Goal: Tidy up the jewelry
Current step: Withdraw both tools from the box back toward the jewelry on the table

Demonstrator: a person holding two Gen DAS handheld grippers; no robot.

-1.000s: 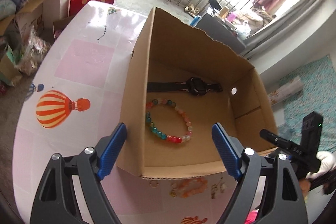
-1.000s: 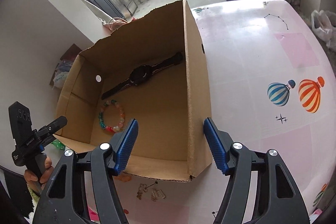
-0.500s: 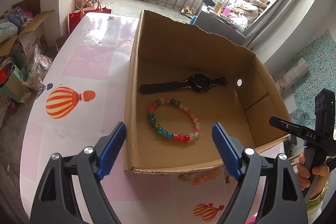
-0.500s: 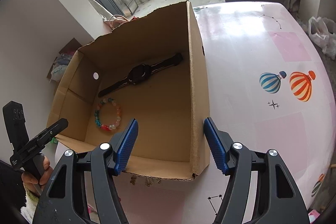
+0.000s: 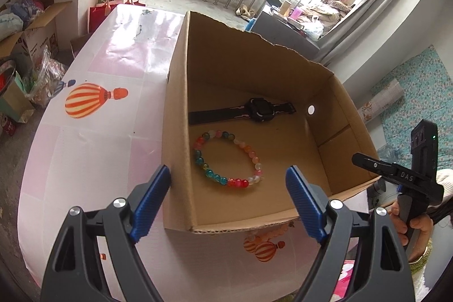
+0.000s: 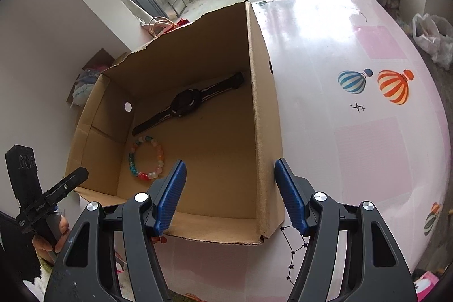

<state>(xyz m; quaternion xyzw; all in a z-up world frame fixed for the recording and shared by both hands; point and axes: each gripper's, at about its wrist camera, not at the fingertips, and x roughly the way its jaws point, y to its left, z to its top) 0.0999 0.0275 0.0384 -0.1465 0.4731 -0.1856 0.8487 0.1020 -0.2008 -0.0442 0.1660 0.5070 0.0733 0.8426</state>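
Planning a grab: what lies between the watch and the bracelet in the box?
Bare cardboard floor between watch and bracelet; clearest in the left wrist view.

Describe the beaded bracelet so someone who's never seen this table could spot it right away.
Find the open cardboard box on the pink balloon-print table. On its floor, the beaded bracelet lies nearer the front than the black watch. It is a ring of multicoloured glassy beads, not a dark strap.

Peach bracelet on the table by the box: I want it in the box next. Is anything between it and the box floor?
Yes. The cardboard box's near wall stands between the peach bracelet and the floor inside, so it has to go over the rim.
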